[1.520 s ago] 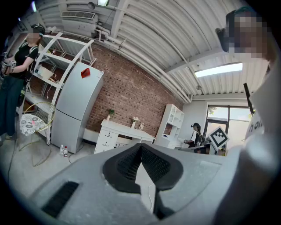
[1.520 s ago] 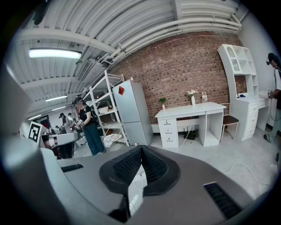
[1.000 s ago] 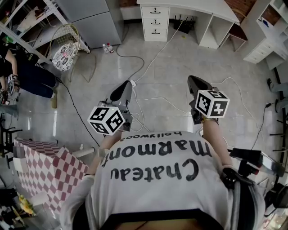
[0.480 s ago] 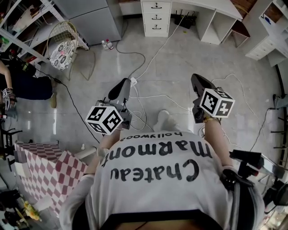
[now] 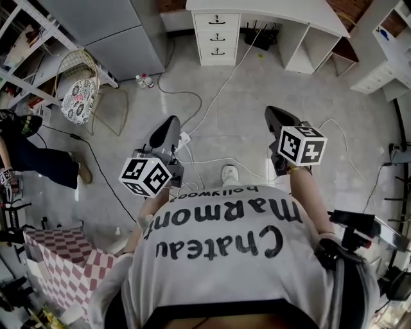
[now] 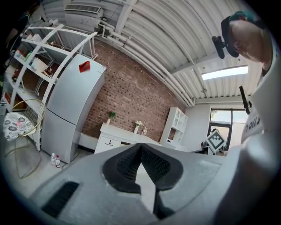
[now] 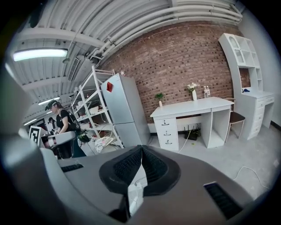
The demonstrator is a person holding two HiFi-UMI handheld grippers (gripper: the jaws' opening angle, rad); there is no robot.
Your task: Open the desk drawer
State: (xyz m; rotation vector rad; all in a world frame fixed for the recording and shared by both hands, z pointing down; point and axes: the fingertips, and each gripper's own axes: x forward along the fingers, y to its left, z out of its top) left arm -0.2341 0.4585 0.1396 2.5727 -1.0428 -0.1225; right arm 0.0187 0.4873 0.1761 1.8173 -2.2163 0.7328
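Since a second ago the person has stepped forward, so a shoe [image 5: 229, 173] now shows on the floor between the left gripper [image 6: 140, 149] and the right gripper [image 7: 141, 151], and the white desk [image 5: 270, 9] lies ahead of both and well apart from them. This looks like the approach step: both pairs of jaws are pressed together with nothing in them, so the next move calls for closing the gap and parting one pair around a handle on the three-drawer stack [image 5: 216, 37]. The handles are too small to make out clearly, the desk's far edge is cut off in the head view, and which drawer is meant cannot be told.
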